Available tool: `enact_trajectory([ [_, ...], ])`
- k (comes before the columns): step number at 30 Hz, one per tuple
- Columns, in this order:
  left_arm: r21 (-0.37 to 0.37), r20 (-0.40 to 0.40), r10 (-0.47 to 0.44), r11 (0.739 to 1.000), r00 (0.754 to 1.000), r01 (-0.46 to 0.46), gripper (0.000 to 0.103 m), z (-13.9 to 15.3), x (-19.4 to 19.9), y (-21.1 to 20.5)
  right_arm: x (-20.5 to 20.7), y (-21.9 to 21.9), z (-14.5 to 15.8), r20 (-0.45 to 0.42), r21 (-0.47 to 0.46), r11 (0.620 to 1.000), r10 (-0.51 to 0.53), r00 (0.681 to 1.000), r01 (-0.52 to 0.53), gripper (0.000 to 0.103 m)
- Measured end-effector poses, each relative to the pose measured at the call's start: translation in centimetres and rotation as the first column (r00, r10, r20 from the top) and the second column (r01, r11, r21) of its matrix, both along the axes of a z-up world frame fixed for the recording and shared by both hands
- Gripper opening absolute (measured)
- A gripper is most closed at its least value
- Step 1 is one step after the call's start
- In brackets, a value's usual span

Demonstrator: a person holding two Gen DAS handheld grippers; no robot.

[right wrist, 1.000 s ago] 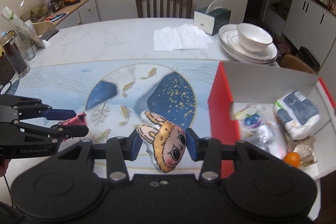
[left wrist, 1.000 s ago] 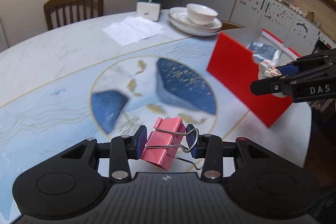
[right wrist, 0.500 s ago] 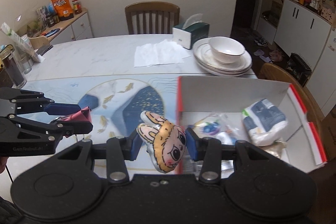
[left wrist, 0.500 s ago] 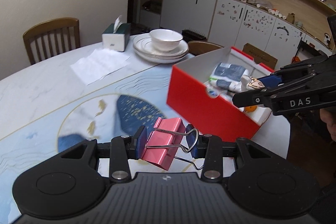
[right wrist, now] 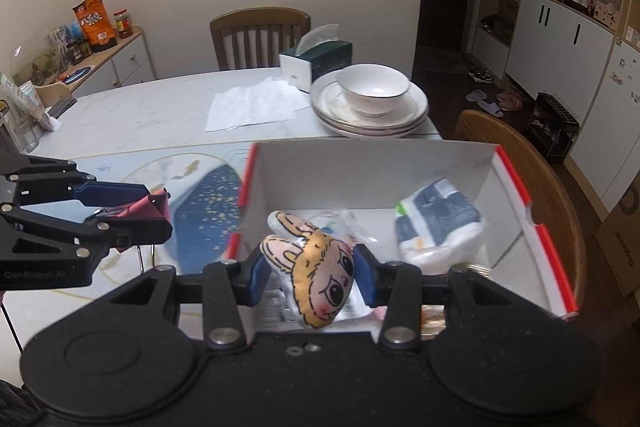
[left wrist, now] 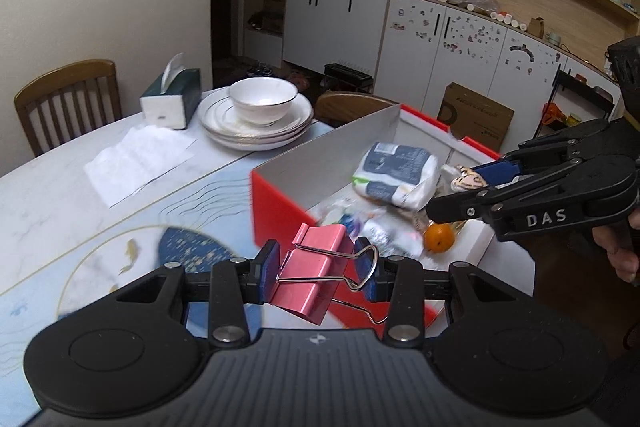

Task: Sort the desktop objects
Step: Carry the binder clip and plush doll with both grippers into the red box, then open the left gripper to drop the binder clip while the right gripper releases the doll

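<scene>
My left gripper (left wrist: pixel 318 269) is shut on a pink binder clip (left wrist: pixel 310 277) and holds it in the air at the near left corner of the red box (left wrist: pixel 276 203). My right gripper (right wrist: pixel 310 277) is shut on a small plush rabbit-eared doll (right wrist: pixel 320 277) and holds it over the box's open inside (right wrist: pixel 372 167). The right gripper also shows in the left wrist view (left wrist: pixel 460 187), over the box's right side. The left gripper shows in the right wrist view (right wrist: pixel 156 205), left of the box. The box holds a tissue pack (left wrist: pixel 394 177), an orange (left wrist: pixel 439 239) and wrapped items.
Stacked plates with a white bowl (left wrist: pixel 262 103), a green tissue box (left wrist: pixel 172 99) and a flat white tissue (left wrist: pixel 140 159) lie at the far side of the table. Wooden chairs (right wrist: pixel 260 35) stand behind and to the right. A jar and packets (right wrist: pixel 24 119) stand at the far left.
Both grippers have moved right toward the box with their loads. The doll is now over the box's inside; the clip has reached its near left corner.
</scene>
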State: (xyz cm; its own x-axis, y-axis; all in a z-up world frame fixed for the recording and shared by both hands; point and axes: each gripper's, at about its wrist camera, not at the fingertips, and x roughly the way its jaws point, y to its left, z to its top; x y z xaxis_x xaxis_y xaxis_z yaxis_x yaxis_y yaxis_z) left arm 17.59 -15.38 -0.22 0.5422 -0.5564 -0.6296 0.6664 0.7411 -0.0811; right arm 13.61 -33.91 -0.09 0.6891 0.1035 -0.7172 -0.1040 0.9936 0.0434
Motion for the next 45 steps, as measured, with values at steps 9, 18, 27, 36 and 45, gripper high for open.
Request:
enact_trajectory([
  [9,0.009,0.013,-0.039,0.999,0.999,0.039,0.039,0.2,0.7,-5.6,0.3,-4.3,-0.8,-0.011,-0.001,1.000,-0.007,1.000,0.007,0.043],
  [18,0.056,0.017,-0.063,0.996,0.998,0.062,0.039,-0.6,1.8,-10.1,1.0,-6.6,-2.1,-0.041,-0.024,0.999,0.030,0.999,-0.031,0.043],
  [27,0.081,-0.005,-0.042,0.996,0.999,0.042,0.039,-1.6,4.2,-12.4,2.1,-7.0,-3.1,-0.069,-0.038,0.995,0.094,0.993,-0.096,0.043],
  [36,0.133,-0.013,-0.060,0.989,0.998,0.061,0.039,-3.1,6.6,-14.8,3.2,-6.4,-4.9,-0.108,-0.056,0.987,0.142,0.984,-0.149,0.043],
  [45,0.177,-0.067,-0.095,0.979,0.993,0.105,0.039,-5.2,8.3,-16.6,4.4,-6.5,-6.7,-0.169,-0.030,0.981,0.183,0.968,-0.191,0.043],
])
